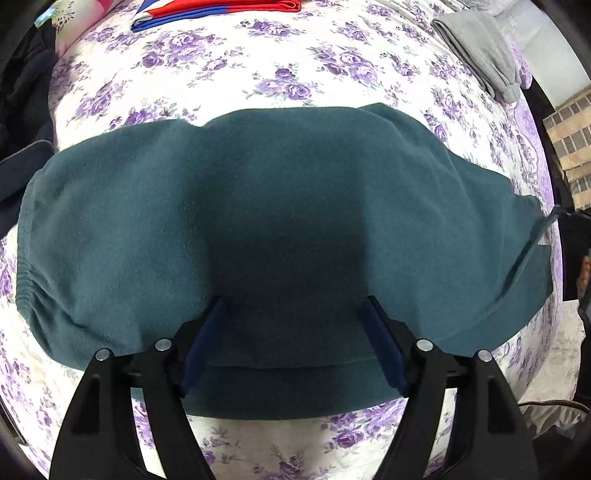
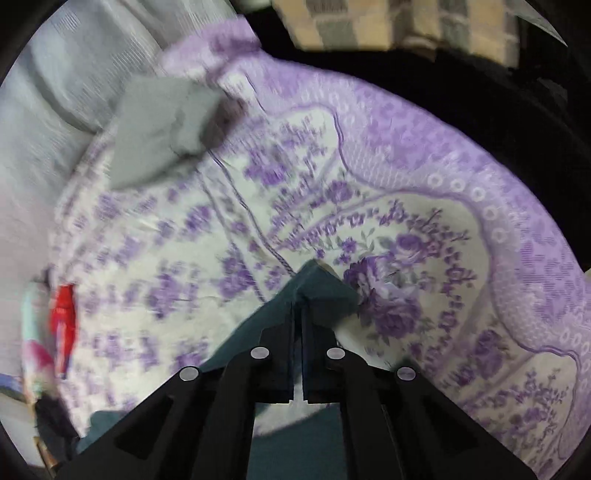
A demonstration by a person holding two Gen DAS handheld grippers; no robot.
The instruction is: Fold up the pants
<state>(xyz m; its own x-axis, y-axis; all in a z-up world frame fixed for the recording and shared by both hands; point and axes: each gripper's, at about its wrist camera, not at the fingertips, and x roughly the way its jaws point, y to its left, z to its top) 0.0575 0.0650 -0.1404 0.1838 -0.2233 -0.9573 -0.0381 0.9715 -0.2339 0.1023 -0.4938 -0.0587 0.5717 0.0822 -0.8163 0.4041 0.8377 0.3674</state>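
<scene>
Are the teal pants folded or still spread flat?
Folded: the teal pants lie doubled lengthwise, a second layer's edge showing beneath the near hem.

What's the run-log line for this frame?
left gripper: open over teal pants | right gripper: shut on pants corner | surface: floral bedspread

floral bed (image 1: 295, 74): teal pants (image 1: 280, 206), grey garment (image 1: 480, 48), perhaps red-blue cloth (image 1: 221, 9).

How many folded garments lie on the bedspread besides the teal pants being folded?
2. A red and blue garment at the far edge, and a grey garment at the far right corner. Others may lie out of view.
</scene>
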